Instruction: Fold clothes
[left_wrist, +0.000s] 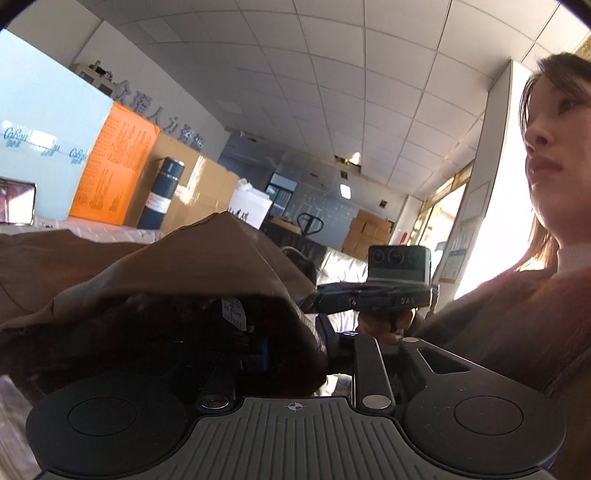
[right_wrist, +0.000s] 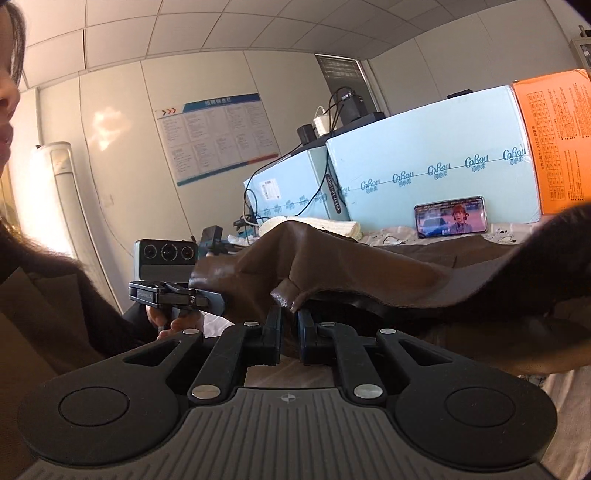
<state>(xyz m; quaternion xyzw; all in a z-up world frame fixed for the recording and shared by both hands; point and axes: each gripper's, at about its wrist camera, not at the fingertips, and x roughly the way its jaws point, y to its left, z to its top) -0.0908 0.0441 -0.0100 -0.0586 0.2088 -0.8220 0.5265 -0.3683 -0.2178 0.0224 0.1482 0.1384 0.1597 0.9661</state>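
Observation:
A brown, slightly glossy garment (left_wrist: 177, 266) is lifted off the surface and hangs between both grippers. In the left wrist view it drapes over my left gripper (left_wrist: 295, 343) and hides the fingertips, which appear closed on its dark underside. The right wrist view shows my right gripper (right_wrist: 290, 317) with its jaws nearly together, pinching a folded edge of the garment (right_wrist: 351, 266). The left gripper (right_wrist: 218, 301) grips the same edge a little to the left, held by a hand. From the left wrist view the right gripper (left_wrist: 314, 299) reaches into the cloth from the right.
A phone (right_wrist: 450, 217) playing video leans on light blue boxes (right_wrist: 424, 173) beside an orange box (right_wrist: 557, 140). A dark flask (left_wrist: 160, 192) and cardboard boxes (left_wrist: 207, 192) stand behind. A cream knit (right_wrist: 314, 225) lies on the patterned sheet (right_wrist: 517, 230). The person's torso (left_wrist: 517, 332) is close.

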